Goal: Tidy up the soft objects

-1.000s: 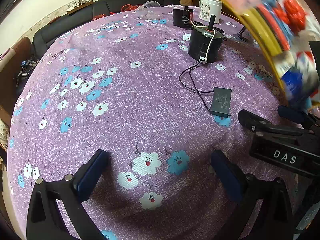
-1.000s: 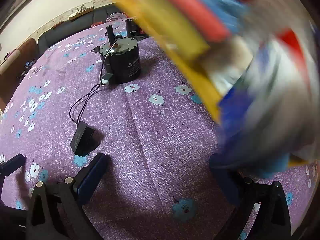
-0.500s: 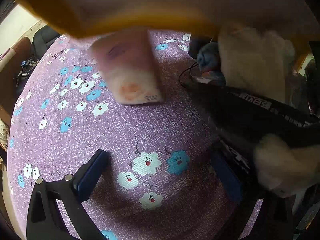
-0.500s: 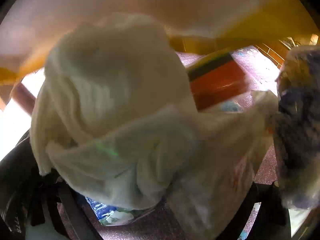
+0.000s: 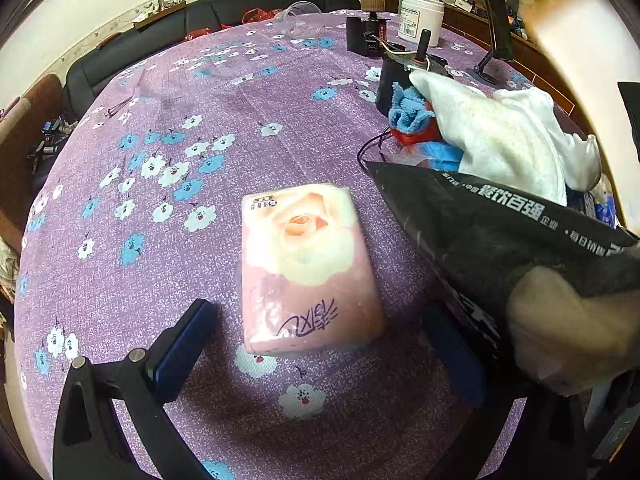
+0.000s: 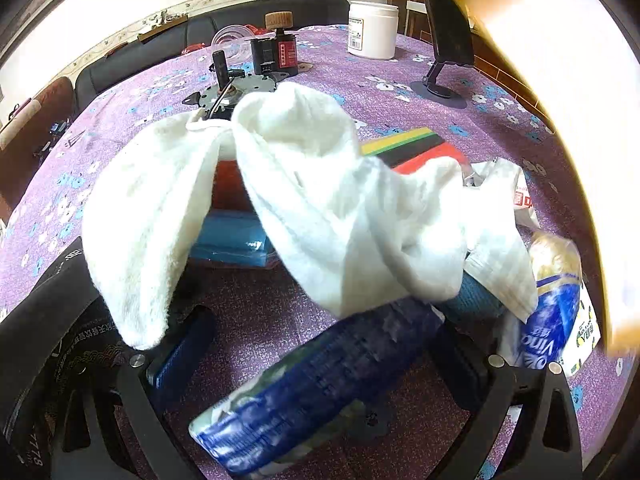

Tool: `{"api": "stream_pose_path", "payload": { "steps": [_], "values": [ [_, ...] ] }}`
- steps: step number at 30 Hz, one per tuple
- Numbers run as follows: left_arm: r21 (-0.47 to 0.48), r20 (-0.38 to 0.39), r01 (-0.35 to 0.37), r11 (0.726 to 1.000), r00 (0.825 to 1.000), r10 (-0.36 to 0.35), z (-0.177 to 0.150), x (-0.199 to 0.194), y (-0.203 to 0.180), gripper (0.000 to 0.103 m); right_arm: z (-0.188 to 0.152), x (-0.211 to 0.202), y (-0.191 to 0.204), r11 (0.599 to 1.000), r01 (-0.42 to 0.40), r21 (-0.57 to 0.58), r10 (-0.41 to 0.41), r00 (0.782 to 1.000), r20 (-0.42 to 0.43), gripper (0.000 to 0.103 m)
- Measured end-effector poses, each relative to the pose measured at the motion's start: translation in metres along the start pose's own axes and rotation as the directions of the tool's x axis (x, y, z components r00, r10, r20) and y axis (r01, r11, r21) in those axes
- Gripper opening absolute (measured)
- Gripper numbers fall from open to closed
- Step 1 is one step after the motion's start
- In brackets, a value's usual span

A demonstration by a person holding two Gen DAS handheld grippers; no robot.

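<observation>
Tissue pack [image 5: 308,268] lies between the spread jaws of the left gripper [image 5: 320,344]; it should close squarely (right gripper [image 6: 320,344] also spread, holding nothing)

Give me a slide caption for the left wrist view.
Open left gripper facing a pink tissue pack on the floral tablecloth.

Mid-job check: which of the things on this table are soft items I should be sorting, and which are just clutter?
For the job:
pink tissue pack
white towel
blue cloth
blue-wrapped pack
black bag

Lying about:
black motor
white jar
clear plastic cup
black stand
</observation>
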State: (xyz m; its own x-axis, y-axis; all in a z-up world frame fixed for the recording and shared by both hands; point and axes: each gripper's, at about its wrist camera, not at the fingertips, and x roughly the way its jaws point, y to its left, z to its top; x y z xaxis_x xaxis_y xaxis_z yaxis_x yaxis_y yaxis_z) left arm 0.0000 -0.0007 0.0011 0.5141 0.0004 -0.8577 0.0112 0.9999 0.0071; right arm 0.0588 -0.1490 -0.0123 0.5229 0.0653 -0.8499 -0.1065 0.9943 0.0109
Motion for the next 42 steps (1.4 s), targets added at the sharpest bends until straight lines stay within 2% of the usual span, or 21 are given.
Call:
{"api": "stream_pose_path", "payload": {
  "steps": [7,10,42],
  "values": [
    [0.000,0.000,0.000,1.000,1.000,0.000,0.000,0.000,0.000,0.103,0.000,-0.001,0.001,1.000,-0.003,-0.003,0.003,1.000,0.001,0.102],
    [0.002,0.001,0.000,1.000,1.000,0.000,0.000,0.000,0.000,0.103,-0.004,-0.004,0.021,0.995,-0.042,-0.087,0.043,0.999,0.007,0.102],
    [0.001,0.000,0.001,1.000,1.000,-0.001,0.000,-0.001,0.000,0.103,-0.004,-0.002,0.022,0.995,-0.050,-0.083,0.051,0.999,0.003,0.102]
  ]
}}
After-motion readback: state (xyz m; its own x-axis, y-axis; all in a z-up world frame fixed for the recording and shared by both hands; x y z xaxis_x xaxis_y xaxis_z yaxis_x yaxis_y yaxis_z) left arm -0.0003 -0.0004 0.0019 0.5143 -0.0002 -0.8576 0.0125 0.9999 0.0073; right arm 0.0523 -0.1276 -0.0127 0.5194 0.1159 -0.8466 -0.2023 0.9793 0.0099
